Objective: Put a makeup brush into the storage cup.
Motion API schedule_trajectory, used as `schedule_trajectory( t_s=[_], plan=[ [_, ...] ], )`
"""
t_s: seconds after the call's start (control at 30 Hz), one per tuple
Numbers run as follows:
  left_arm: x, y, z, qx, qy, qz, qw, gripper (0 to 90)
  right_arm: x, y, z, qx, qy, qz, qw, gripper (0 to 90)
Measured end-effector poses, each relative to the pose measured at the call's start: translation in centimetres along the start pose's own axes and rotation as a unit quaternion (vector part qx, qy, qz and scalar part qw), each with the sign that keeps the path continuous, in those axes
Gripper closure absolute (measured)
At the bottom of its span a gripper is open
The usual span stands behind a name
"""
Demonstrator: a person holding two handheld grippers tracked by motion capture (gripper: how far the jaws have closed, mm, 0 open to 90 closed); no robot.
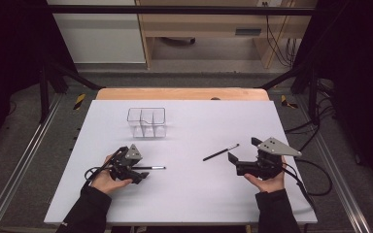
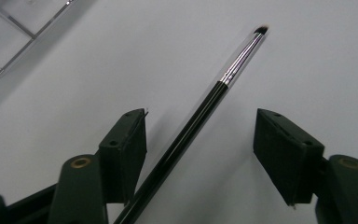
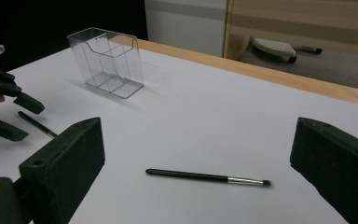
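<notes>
Two thin black brushes with silver ferrules lie flat on the white table [image 1: 184, 194]. My left gripper [image 1: 143, 171] is open around the handle of one brush [image 1: 151, 168]. In the left gripper view this brush [image 2: 200, 119] runs diagonally between the spread jaws, closer to the left one, and my left gripper [image 2: 204, 135] has not closed on it. My right gripper [image 1: 244, 149] is open, just short of the other brush [image 1: 221, 152]. In the right gripper view that brush [image 3: 205, 177] lies crosswise ahead of my right gripper [image 3: 198, 140], untouched.
A clear plastic organizer [image 1: 146, 122] with dividers stands empty at the back left of the table, also seen in the right gripper view [image 3: 107, 63]. A wooden edge [image 1: 182, 93] borders the far side. Black frame bars and cables surround the table.
</notes>
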State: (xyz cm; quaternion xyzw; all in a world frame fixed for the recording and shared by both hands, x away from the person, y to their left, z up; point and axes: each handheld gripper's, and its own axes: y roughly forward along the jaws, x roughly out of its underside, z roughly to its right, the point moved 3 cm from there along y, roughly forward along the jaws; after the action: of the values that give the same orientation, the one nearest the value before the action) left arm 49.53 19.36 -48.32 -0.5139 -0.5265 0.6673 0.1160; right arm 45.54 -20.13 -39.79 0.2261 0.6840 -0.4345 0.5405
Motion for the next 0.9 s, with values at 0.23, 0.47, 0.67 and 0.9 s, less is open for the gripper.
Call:
schedule_trajectory(
  t_s=[0.23, 0.47, 0.67, 0.9],
  plan=[
    [0.20, 0.31, -0.13, 0.008, -0.010, -0.009, 0.9999, 43.4, -0.01, 0.00, 0.03, 0.001, 0.001, 0.000, 1.0000, 3.5],
    [0.24, 0.29, -0.17, 0.014, -0.019, -0.009, 0.9997, 49.5, -0.02, -0.04, 0.03, 0.001, 0.001, -0.001, 1.0000, 3.6],
    [0.24, 0.28, -0.19, 0.016, -0.031, -0.012, 0.9993, 51.5, -0.02, -0.07, 0.05, 0.002, 0.001, -0.001, 1.0000, 3.6],
    [0.28, 0.05, -0.27, 0.007, -0.044, -0.021, 0.9988, 62.6, -0.07, -0.16, 0.14, 0.004, 0.002, 0.001, 1.0000, 3.6]
  ],
)
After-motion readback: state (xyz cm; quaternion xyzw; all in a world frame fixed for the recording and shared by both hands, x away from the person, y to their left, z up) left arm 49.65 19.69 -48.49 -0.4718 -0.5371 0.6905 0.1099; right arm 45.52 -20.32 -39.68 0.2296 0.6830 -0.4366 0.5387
